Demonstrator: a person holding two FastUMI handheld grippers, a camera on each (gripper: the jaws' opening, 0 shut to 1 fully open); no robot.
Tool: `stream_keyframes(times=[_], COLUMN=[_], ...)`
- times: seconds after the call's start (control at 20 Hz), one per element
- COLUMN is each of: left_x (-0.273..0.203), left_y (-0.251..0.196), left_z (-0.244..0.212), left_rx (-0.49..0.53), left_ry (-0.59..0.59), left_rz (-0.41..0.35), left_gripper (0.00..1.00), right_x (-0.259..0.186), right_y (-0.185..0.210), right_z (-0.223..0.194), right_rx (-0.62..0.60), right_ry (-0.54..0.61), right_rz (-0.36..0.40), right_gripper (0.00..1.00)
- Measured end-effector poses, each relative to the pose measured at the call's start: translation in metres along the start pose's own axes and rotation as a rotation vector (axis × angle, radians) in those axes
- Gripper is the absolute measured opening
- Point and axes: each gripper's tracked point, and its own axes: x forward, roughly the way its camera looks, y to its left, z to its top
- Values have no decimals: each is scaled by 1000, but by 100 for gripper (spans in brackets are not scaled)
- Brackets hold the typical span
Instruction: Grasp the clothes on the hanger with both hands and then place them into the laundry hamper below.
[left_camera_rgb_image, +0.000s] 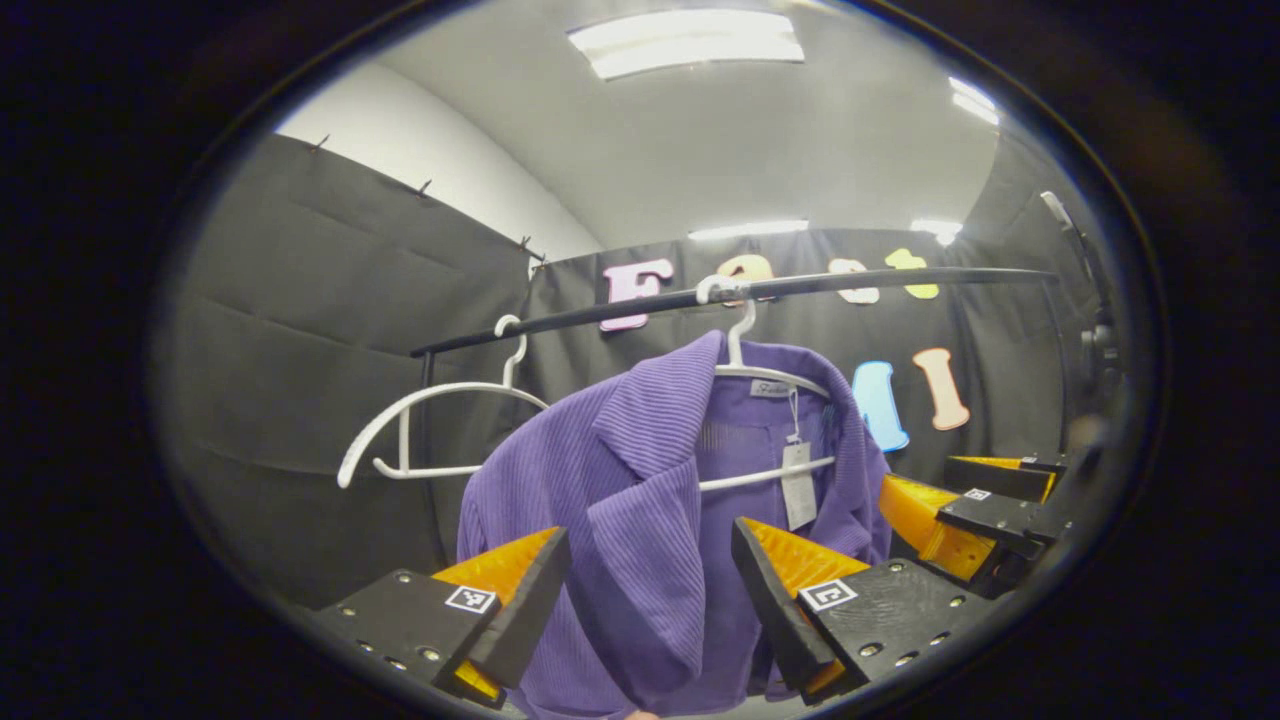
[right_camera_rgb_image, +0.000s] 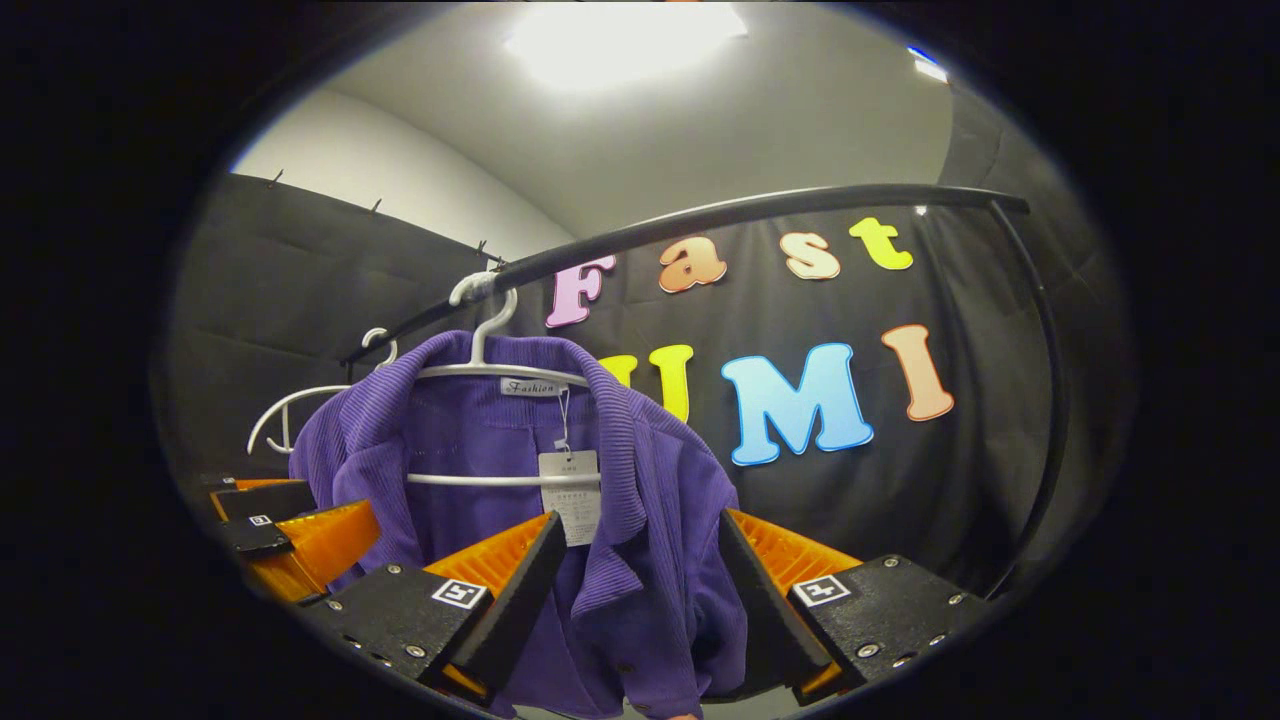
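A: Background first?
B: Black cloth wall all around, white ceiling with strip lights (left_camera_rgb_image: 688, 42). A black rail (left_camera_rgb_image: 760, 288) crosses the booth, on a black upright at its end (right_camera_rgb_image: 1050, 400) as the right gripper view shows it.

A: Where is the garment?
B: The purple shirt (left_camera_rgb_image: 640, 500) hangs on a white hanger (left_camera_rgb_image: 745, 385) hooked over the rail. Collar open, a paper tag (left_camera_rgb_image: 798, 485) dangling inside the neck. A second white hanger (left_camera_rgb_image: 430, 425) hangs bare on the same rail, beside it.

A: Your left tool?
B: My left tool (left_camera_rgb_image: 650, 590) is apart, fingers wide. The shirt's front panel and lapel hang in the gap between them. I cannot tell if either finger touches the cloth; not clamped.

A: Right tool?
B: My right tool (right_camera_rgb_image: 640, 585) is apart too. The other front edge of the shirt hangs between its fingers, tag just above the gap. No clamp on the fabric.

A: Do the tools see each other?
B: Yes. In the left gripper view the right one sits at the far side of the shirt; in the right gripper view the left one sits low beside the sleeve.
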Motion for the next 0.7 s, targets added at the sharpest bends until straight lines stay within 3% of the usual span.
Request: stream_keyframes(times=[0.1, 0.15, 0.3, 0.35, 0.4, 0.55, 0.6, 0.7], left_x=[6, 9, 15, 18, 21, 30, 31, 32], left_y=[1, 0, 2, 2, 1, 0, 1, 4], left_z=[-7, -9, -15, -16, -19, -31, -35, -40], left_rx=[2, 7, 35, 39, 43, 56, 56, 58], left_ry=[14, 16, 12, 12, 16, 37, 42, 47], left_rz=[18, 24, 52, 61, 66, 89, 100, 117], left_gripper=[99, 93, 99, 93, 93, 99, 93, 93], right_x=[13, 18, 33, 38, 44, 60, 66, 73], right_y=[1, 3, 7, 7, 9, 4, 2, 3], right_z=[-10, -14, -29, -35, -41, -62, -70, -78], right_rx=[-3, -1, 7, 7, 10, 18, 23, 53], right_ry=[24, 33, 51, 63, 76, 115, 131, 144], right_rz=[18, 30, 58, 59, 64, 43, 31, 34], right_gripper=[95, 95, 95, 95, 95, 95, 95, 95])
